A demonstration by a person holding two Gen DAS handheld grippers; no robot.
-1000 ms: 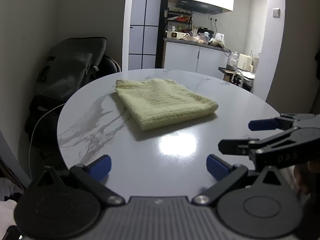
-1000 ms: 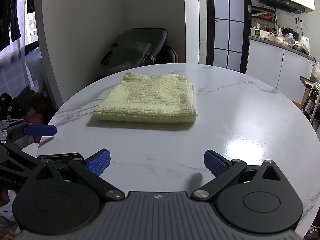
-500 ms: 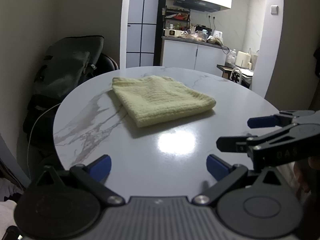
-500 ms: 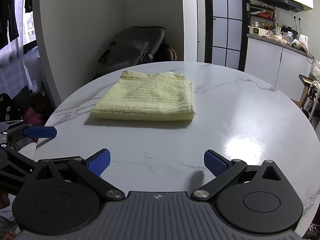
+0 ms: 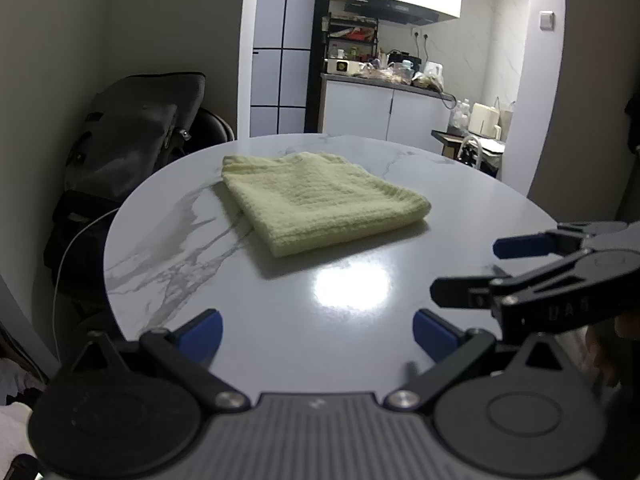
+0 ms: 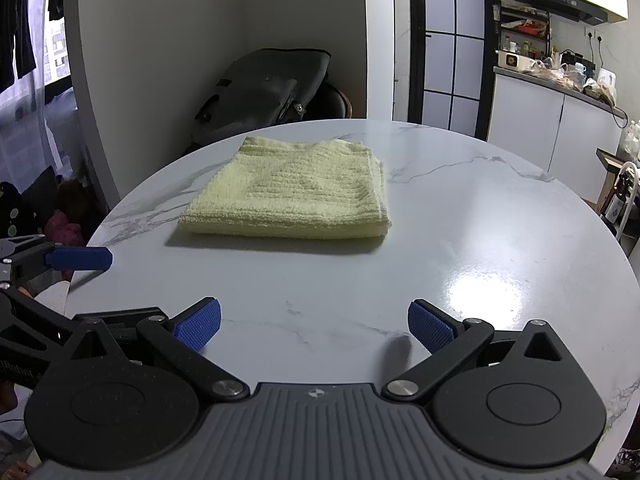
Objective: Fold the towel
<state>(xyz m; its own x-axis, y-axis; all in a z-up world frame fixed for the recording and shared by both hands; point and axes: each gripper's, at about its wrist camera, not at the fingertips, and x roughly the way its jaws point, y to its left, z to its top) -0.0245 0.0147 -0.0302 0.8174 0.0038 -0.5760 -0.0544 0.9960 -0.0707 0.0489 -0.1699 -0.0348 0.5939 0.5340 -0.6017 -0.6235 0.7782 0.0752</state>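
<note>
A pale yellow towel (image 5: 320, 200) lies folded into a thick square on the round white marble table (image 5: 280, 312); it also shows in the right wrist view (image 6: 296, 196). My left gripper (image 5: 316, 334) is open and empty, low over the table's near edge, well short of the towel. My right gripper (image 6: 314, 324) is open and empty, also back from the towel. The right gripper's fingers (image 5: 520, 248) show at the right of the left wrist view. The left gripper's fingertip (image 6: 78, 259) shows at the left of the right wrist view.
A grey bag (image 5: 136, 140) rests on a dark chair behind the table, also in the right wrist view (image 6: 272, 88). A white wall corner stands behind it. A kitchen counter with white cabinets (image 5: 384, 112) lies beyond. A white cable (image 5: 80, 236) hangs at the left.
Both grippers have drawn back and down a little from the towel, both still open. The towel has not moved.
</note>
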